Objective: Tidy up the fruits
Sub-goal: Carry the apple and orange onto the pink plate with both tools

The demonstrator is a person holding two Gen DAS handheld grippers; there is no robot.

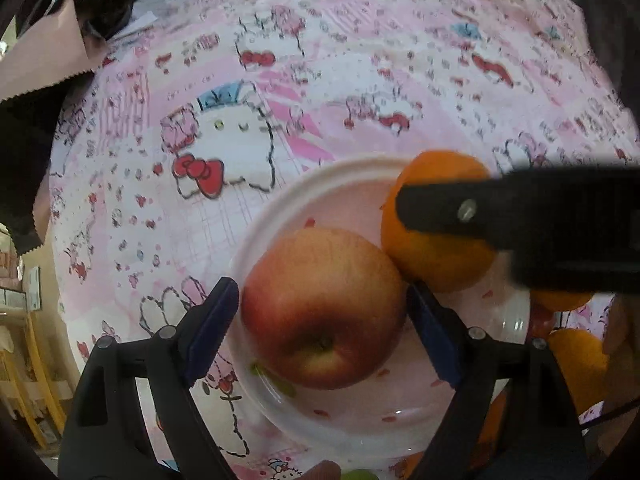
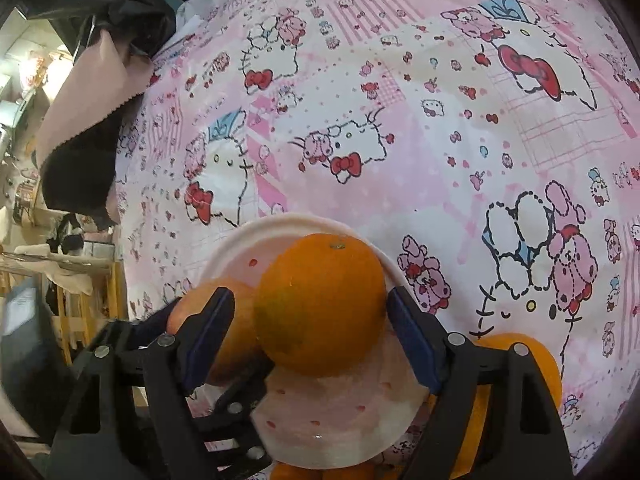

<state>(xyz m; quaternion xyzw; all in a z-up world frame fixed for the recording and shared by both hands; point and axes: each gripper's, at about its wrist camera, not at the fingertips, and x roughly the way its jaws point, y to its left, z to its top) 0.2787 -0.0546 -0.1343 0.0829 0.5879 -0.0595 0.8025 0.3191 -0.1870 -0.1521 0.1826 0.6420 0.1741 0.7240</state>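
Note:
A red apple sits in a white plate with small red prints. My left gripper has its blue pads on both sides of the apple, touching or nearly touching it. An orange lies in the plate beside the apple, partly hidden by the right gripper's black finger. In the right wrist view my right gripper holds the orange between its pads above the plate. The apple shows behind the left finger.
The plate rests on a pink cartoon-print cloth. More oranges lie on the cloth right of the plate; one also shows in the right wrist view. Black and pink fabric lies at the far left.

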